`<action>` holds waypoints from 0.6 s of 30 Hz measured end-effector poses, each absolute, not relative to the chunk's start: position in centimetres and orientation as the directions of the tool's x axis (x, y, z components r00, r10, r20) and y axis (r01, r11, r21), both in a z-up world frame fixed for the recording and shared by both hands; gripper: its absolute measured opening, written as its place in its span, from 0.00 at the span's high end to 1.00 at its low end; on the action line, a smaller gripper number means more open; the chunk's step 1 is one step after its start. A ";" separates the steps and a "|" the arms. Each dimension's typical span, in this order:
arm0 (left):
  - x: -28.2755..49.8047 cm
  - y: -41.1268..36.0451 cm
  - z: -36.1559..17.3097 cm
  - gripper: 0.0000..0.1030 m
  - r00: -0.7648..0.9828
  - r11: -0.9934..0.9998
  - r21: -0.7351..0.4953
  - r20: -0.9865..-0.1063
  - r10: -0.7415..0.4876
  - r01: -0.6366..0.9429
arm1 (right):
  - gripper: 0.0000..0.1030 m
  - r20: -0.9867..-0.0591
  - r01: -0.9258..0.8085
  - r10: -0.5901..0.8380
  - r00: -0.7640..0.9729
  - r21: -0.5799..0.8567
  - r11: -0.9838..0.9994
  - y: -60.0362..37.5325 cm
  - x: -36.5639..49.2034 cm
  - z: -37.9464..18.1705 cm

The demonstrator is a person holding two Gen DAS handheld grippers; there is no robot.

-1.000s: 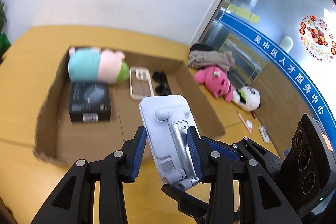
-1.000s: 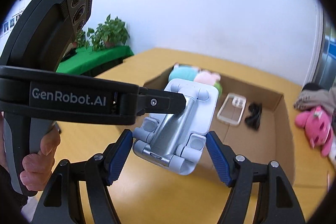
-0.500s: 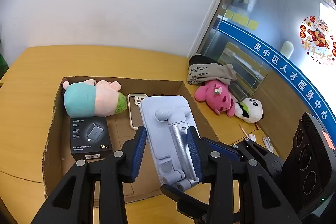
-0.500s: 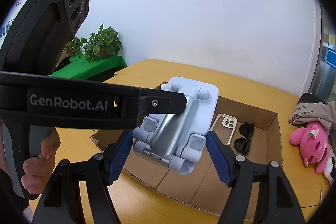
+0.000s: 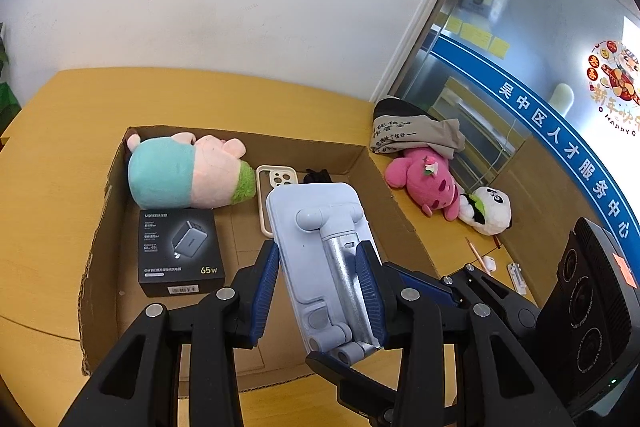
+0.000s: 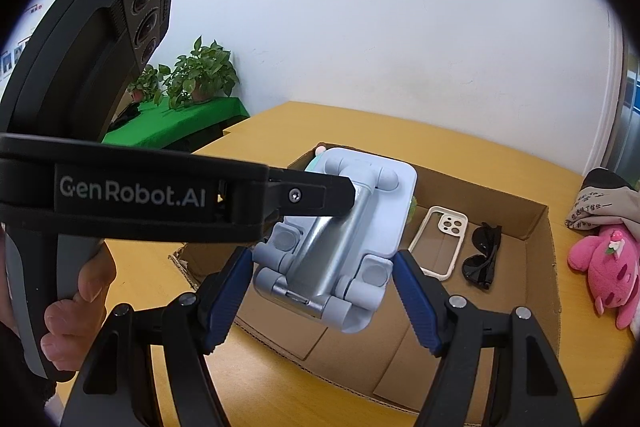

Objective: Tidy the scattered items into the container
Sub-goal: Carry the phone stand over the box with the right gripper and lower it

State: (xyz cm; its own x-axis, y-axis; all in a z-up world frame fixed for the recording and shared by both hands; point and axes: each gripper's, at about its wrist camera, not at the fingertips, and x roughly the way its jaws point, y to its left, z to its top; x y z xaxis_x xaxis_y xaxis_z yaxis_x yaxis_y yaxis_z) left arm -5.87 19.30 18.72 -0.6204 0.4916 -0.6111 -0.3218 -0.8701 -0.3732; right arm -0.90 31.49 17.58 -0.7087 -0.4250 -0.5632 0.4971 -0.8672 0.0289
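My left gripper is shut on a pale blue folding phone stand and holds it above the near part of the open cardboard box. The stand also shows in the right wrist view. My right gripper is open, its jaws on either side of the stand's foot without touching it. The box holds a pig plush, a black charger box, a clear phone case and black sunglasses.
On the wooden table right of the box lie a pink plush, a panda plush, a grey folded cloth and small items. Potted plants stand on a green table at far left.
Both grippers and the stand rose and moved forward over the box; the box now lies lower and nearer in both views. The grip on the stand is unchanged.
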 end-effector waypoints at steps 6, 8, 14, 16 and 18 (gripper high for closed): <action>-5.8 19.3 18.3 0.59 -0.612 -0.872 -0.373 -0.622 0.489 -0.318 | 0.30 -0.569 0.497 -0.427 -0.703 0.037 -0.867 31.5 -0.7 17.2; -5.9 19.6 18.2 0.59 -0.610 -0.872 -0.371 -0.623 0.489 -0.321 | 0.31 -0.571 0.492 -0.425 -0.703 0.041 -0.870 31.7 -0.7 17.1; -6.8 20.0 17.4 0.59 -0.590 -0.865 -0.381 -0.633 0.501 -0.326 | 0.30 -0.589 0.480 -0.415 -0.694 0.051 -0.876 32.1 -1.4 16.4; -7.2 20.0 16.9 0.59 -0.580 -0.862 -0.390 -0.639 0.506 -0.323 | 0.30 -0.599 0.477 -0.413 -0.686 0.059 -0.877 32.1 -1.8 16.0; -7.8 19.8 16.1 0.59 -0.568 -0.860 -0.400 -0.646 0.510 -0.317 | 0.30 -0.613 0.475 -0.415 -0.672 0.073 -0.877 32.0 -2.3 15.4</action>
State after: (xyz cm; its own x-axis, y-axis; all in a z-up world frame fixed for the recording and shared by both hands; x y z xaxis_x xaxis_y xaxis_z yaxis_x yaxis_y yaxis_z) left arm -7.76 19.80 16.09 -0.5675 0.5100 -0.6463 -0.3170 -0.8599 -0.4002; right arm -2.27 32.03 15.42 -0.6721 -0.4150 -0.6133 0.4751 -0.8769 0.0728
